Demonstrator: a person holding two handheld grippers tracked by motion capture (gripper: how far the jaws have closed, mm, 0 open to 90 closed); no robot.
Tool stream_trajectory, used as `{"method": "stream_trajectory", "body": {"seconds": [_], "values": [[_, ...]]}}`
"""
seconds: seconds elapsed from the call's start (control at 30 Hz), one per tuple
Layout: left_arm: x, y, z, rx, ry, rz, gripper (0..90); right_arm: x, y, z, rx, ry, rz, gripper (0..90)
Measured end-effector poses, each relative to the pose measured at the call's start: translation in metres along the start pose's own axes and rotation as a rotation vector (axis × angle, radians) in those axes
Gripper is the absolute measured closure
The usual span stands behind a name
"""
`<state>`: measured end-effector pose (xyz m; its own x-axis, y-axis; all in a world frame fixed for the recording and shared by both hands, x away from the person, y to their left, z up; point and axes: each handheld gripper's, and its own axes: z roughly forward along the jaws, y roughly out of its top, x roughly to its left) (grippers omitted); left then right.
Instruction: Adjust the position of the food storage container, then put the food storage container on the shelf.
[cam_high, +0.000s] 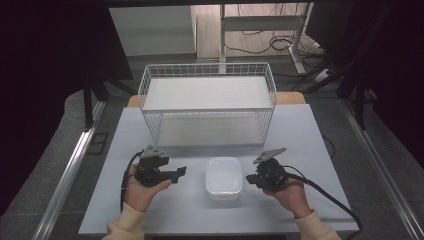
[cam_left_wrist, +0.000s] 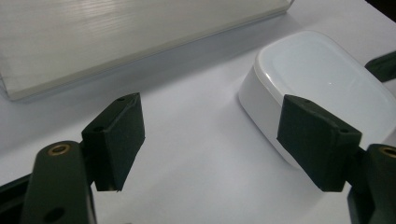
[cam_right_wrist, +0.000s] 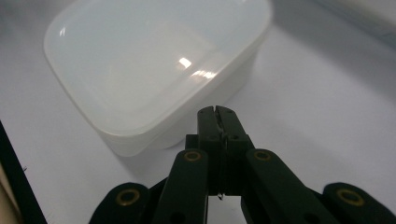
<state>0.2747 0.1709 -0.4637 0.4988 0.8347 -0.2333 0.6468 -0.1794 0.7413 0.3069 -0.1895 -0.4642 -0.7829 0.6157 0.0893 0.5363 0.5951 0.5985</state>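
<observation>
Though unlabelled, white lidded container (cam_high: 223, 177) sits between 2 tongs (cam_high: 181, 172) (cam_high: 249, 179).

No text, label, brand, number or sign can be read in any of the views. The lid of the white rounded plastic box (cam_high: 223, 177) is plain, and its side wall carries no print. The white wire basket with its flat white shelf (cam_high: 207, 94), at 12 o'clock from the box, has no tag or marking. The pale grey tabletop (cam_high: 300, 130) is blank. The black pads of the left tool (cam_left_wrist: 219, 140) and the right tool (cam_right_wrist: 218, 116) show small screws and brass rivets, but no letters or figures.
</observation>
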Motion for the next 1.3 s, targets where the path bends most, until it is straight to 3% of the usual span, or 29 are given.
{"method": "stream_trajectory", "body": {"seconds": [0.13,0.2,0.27,0.3,0.4,0.47,0.53,0.73,0.87,1.03,1.1,1.2,1.23,1.27,1.3], "values": [[-0.001,0.0,-0.001,-0.001,-0.002,-0.001,22.9,-0.003,-0.001,-0.013,-0.049,-0.013,0.016,88.7],[-0.002,0.0,-0.002,-0.006,-0.006,-0.003,22.9,-0.008,-0.002,-0.021,-0.104,-0.008,0.049,74.3],[-0.002,0.001,-0.002,-0.009,-0.007,-0.005,22.9,-0.011,-0.002,-0.022,-0.126,-0.021,0.083,45.6],[-0.002,0.001,-0.002,-0.009,-0.007,-0.005,22.8,-0.012,-0.002,-0.022,-0.135,-0.033,0.098,39.2],[-0.002,0.001,-0.003,-0.016,-0.017,-0.016,22.6,-0.014,-0.002,-0.022,-0.161,-0.02,0.122,31.5],[-0.002,0.001,-0.003,-0.017,-0.022,-0.021,22.5,-0.014,-0.003,-0.023,-0.168,-0.005,0.133,31.5],[-0.001,0.001,-0.004,-0.017,-0.029,-0.025,22.4,-0.018,-0.004,-0.022,-0.188,0.021,0.175,28.8],[-0.001,0.001,-0.004,-0.018,-0.055,-0.048,22.1,-0.019,-0.005,-0.021,-0.196,0.061,0.189,24.3],[-0.003,0.002,-0.002,-0.016,-0.075,-0.052,21.4,-0.017,-0.004,-0.019,-0.208,0.113,0.213,25.0],[-0.009,0.002,0.005,0.008,-0.105,-0.058,20.7,-0.011,-0.002,-0.016,-0.203,0.132,0.23,26.5],[-0.011,0.001,0.009,0.022,-0.148,-0.089,20.7,-0.009,-0.001,-0.015,-0.2,0.15,0.235,27.0],[-0.012,0.001,0.011,0.027,-0.179,-0.109,20.6,-0.007,0.0,-0.014,-0.2,0.165,0.242,27.4],[-0.014,0.001,0.013,0.029,-0.213,-0.135,20.4,-0.005,0.001,-0.013,-0.198,0.179,0.246,27.8],[-0.014,0.001,0.013,0.029,-0.213,-0.135,20.1,-0.005,0.001,-0.013,-0.198,0.179,0.246,27.8],[-0.015,0.001,0.016,0.033,-0.239,-0.163,19.6,-0.003,0.001,-0.011,-0.196,0.204,0.257,28.4]]}}
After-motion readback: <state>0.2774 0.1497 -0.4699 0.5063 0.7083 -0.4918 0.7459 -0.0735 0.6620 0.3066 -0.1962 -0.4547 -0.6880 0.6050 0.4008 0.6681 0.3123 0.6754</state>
